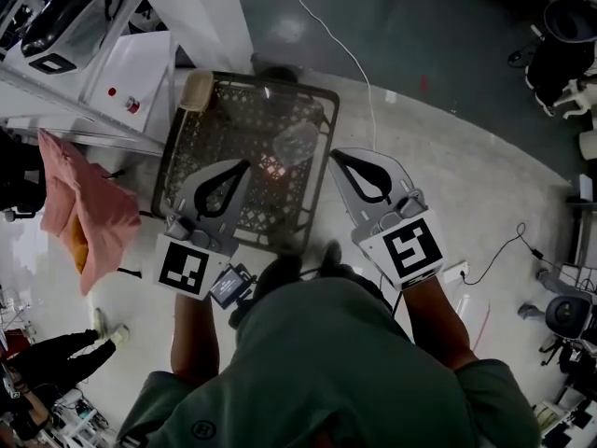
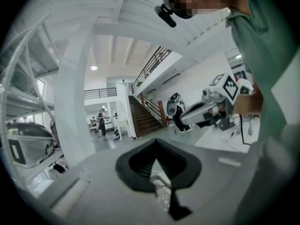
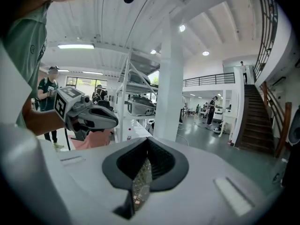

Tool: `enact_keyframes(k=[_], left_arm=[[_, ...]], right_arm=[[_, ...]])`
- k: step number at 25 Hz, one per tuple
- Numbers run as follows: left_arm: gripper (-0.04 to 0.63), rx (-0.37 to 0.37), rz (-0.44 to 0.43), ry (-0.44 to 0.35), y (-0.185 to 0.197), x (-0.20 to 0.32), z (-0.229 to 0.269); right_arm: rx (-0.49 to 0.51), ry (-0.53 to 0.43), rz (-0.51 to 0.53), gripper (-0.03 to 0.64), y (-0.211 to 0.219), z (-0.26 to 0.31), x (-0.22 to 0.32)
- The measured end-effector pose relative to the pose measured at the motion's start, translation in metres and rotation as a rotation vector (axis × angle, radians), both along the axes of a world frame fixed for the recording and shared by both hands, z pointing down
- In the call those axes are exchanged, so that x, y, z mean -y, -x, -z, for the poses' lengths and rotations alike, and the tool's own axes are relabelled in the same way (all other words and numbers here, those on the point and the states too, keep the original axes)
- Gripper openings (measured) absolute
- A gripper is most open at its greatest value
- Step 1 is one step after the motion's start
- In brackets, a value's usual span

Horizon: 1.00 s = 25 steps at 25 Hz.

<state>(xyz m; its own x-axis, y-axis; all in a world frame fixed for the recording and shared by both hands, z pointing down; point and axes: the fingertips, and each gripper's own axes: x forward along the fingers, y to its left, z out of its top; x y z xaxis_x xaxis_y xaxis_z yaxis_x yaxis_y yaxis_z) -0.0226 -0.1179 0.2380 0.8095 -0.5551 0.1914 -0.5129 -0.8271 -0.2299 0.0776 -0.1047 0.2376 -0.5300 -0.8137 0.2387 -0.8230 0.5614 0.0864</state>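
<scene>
The left hand-held gripper (image 2: pixel 157 142), jaws together, faces a staircase (image 2: pixel 143 118), the right hand-held gripper (image 2: pixel 187 115) alongside.

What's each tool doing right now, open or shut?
Left tool: shut, nothing between its jaws.
Right tool: shut, nothing between its jaws.

The head view is dim and underexposed. The pale floor (image 1: pixel 448 157) to the right of the white pillar (image 1: pixel 201 12) carries one soft patch of glare, then darkens to near black further right, and the shadows there are faint and blurred. Both gripper views are much brighter, lit from above. A strip lamp (image 3: pixel 75 46) glows left of the pillar (image 3: pixel 169 88) and round lamps (image 3: pixel 205 53) to its right, and a small lamp (image 2: pixel 93 68) shines just right of the pillar (image 2: pixel 70 102). Wide-angle bending curves the pillar and beams, and the corners go black. The left gripper (image 2: pixel 156 141) and right gripper (image 3: pixel 148 140), close to the lens below the pillar, are out of focus.
</scene>
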Motion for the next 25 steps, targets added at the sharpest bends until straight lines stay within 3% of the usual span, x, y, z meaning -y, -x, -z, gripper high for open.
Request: enact_keyframes(k=[7,12,25], left_arm=[[0.003,-0.053,-0.086,-0.006,0.023,0.038,0.009],[0.003,-0.067,-0.102,0.03,0.024,0.056,-0.002],[0.003,-0.006,-0.021,0.159,0.009,0.104,-0.072]], right_arm=[[-0.054,-0.012,-0.094,0.006,0.027,0.013,0.027],[-0.063,0.026,-0.111,0.006,0.033,0.001,0.04],[-0.052,0.13,-0.065,0.008,0.006,-0.063,0.098]])
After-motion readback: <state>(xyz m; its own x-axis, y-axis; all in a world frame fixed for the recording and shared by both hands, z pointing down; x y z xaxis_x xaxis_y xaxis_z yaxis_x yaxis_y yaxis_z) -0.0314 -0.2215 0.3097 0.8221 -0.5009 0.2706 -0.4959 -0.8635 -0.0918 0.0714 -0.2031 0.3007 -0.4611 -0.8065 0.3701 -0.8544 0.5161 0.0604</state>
